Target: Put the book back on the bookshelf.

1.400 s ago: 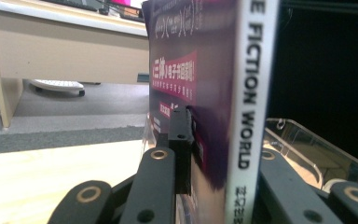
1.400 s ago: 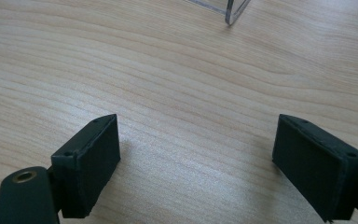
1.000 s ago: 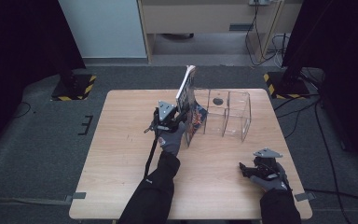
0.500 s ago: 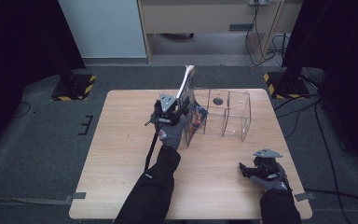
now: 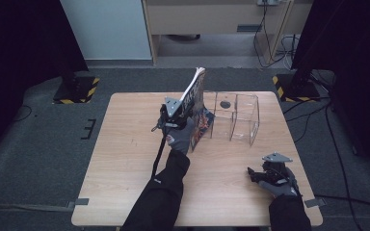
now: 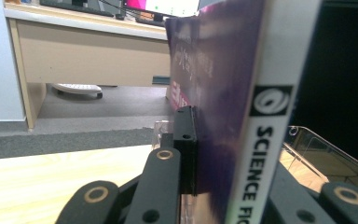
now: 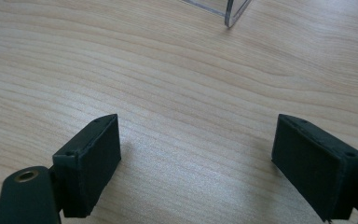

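A thick book (image 5: 196, 98) with a white spine and a purple cover (image 6: 223, 93) stands tilted above the table, just left of a clear plastic organizer (image 5: 236, 118). My left gripper (image 5: 173, 113) is shut on the book, its jaws pressed against both covers (image 6: 189, 149). A second colourful book (image 5: 203, 124) leans against the organizer's left side. My right gripper (image 5: 256, 175) rests open on the table near the front right, with bare wood between its pads (image 7: 93, 158).
The wooden table (image 5: 125, 159) is bare on its left half and along the front. A corner of the organizer (image 7: 235, 11) shows beyond my right gripper. Behind the table stand a desk (image 5: 207, 19) and floor cables.
My left gripper has carried the book slightly forward and up toward the organizer, and the arm has stretched out. The right gripper has stayed put.
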A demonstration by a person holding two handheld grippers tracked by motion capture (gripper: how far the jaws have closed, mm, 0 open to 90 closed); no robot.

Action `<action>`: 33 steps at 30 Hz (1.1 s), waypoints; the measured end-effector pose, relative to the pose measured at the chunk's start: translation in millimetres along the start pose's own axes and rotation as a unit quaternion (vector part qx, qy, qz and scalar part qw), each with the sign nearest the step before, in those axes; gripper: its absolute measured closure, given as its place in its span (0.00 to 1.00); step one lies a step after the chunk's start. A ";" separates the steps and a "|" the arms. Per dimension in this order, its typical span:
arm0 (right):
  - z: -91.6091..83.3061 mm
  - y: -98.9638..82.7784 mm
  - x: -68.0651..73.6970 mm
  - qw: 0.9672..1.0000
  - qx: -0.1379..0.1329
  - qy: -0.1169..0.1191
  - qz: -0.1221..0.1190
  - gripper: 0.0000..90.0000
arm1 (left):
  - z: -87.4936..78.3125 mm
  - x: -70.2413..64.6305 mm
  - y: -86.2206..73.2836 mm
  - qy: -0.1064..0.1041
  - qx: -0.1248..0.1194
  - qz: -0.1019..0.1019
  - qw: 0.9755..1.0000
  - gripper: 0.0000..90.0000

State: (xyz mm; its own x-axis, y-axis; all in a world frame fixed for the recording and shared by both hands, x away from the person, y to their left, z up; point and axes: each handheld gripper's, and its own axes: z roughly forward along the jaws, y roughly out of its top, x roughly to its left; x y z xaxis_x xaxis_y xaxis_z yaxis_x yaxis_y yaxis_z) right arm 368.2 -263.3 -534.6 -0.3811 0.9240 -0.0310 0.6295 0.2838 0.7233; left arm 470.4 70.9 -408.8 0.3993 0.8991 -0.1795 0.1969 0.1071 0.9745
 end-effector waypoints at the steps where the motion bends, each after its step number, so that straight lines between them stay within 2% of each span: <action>1: -0.1 -0.1 0.4 1.000 0.002 0.000 0.001 0.17 | 0.0 0.7 -0.1 -0.002 0.000 -0.003 1.000 0.90; 3: -0.3 0.1 0.8 1.000 0.001 0.000 0.000 0.17 | 0.2 2.5 0.2 -0.007 0.002 -0.012 1.000 0.87; 10: -0.7 0.5 -0.7 1.000 -0.002 0.004 0.003 0.17 | -1.4 2.6 1.3 -0.018 0.010 -0.006 1.000 0.79; 14: -1.6 -0.3 -0.9 1.000 -0.002 0.002 0.007 0.17 | -2.2 4.0 2.6 -0.011 0.003 -0.016 1.000 0.86; 17: -1.7 0.5 -1.0 1.000 -0.002 0.002 0.005 0.17 | -1.8 2.7 1.1 -0.002 -0.007 -0.015 1.000 0.90; 21: -1.3 0.7 -1.2 1.000 -0.003 0.002 0.004 0.17 | 2.2 1.2 0.5 -0.003 -0.018 -0.029 0.999 0.91; 28: -1.7 1.5 -2.3 1.000 -0.008 0.001 0.003 0.17 | 9.6 10.2 0.4 0.004 -0.041 -0.078 0.996 0.91; 33: -1.1 1.4 -2.1 1.000 -0.006 0.002 0.001 0.17 | 13.5 8.9 1.7 0.003 -0.060 -0.076 0.995 0.91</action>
State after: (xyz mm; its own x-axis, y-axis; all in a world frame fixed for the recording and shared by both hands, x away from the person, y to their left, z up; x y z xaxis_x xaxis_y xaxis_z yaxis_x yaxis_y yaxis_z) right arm 369.1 -265.2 -532.8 -0.3826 0.9236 -0.0258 0.6227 0.2784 0.7312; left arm 486.4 73.3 -410.5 0.3672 0.8711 -0.3261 0.1456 0.2925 0.9451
